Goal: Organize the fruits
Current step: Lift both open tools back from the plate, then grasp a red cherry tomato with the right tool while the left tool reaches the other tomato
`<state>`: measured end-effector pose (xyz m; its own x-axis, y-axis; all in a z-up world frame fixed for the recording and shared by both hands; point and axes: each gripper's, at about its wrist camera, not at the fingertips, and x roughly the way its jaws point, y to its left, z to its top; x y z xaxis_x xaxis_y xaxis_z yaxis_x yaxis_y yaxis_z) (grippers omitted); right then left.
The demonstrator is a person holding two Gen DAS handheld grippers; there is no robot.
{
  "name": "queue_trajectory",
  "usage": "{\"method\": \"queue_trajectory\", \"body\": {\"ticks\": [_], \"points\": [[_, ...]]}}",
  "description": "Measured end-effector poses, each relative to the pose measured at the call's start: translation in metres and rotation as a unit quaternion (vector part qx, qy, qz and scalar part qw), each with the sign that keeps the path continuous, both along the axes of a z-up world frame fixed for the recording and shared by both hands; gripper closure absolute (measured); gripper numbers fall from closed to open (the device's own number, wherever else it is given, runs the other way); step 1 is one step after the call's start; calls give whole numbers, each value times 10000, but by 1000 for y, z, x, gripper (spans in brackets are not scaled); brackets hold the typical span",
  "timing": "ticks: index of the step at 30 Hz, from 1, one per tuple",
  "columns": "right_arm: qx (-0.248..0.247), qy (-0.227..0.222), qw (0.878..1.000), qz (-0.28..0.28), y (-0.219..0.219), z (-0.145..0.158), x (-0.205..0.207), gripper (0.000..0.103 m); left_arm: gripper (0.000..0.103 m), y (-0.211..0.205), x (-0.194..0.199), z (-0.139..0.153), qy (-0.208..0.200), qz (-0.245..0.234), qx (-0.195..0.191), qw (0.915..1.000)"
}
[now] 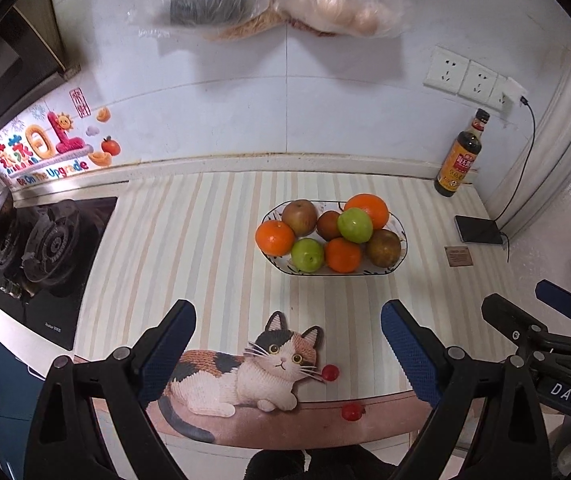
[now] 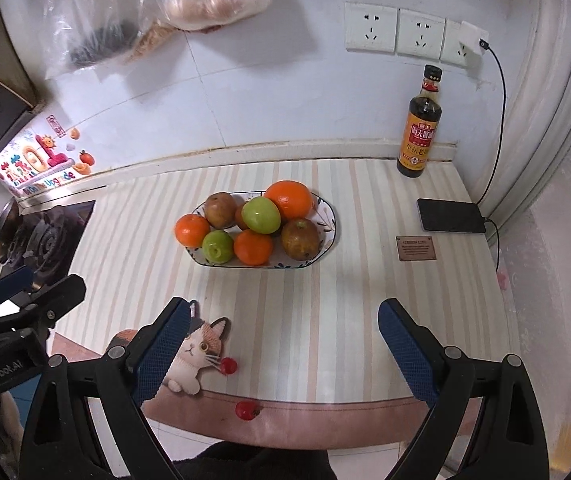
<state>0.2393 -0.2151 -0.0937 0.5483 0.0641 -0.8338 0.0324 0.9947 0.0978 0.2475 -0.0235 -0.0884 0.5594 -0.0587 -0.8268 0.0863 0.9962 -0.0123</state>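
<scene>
Both grippers, left and right, fingers spread, empty, near counter edge. Fruit heaped in plate; top green apple may roll off if neighbour pulled.

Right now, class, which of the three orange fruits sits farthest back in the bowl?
The largest orange at the bowl's back right, toward the sauce bottle; the two smaller ones sit nearer the front.
</scene>
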Motion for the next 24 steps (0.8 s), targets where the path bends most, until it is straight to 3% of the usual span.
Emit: {"method": "queue_trajectory", "body": {"ticks": [16, 19, 21, 24], "points": [[159, -103, 9998, -46, -1, 8, -23, 6, 8, 7, -18, 3, -29, 198, -57, 9998], [215, -70, 9997, -59, -2, 5, -20, 2, 8, 12, -14, -6, 81, 283, -80, 9995], [258, -12, 9997, -34, -2, -1, -15, 2, 2, 15, -10, -16, 228, 321, -81, 9992], [414, 285, 9987, 75, 0, -24, -6, 2, 2, 20, -6, -38, 450, 439, 2, 9980]]}}
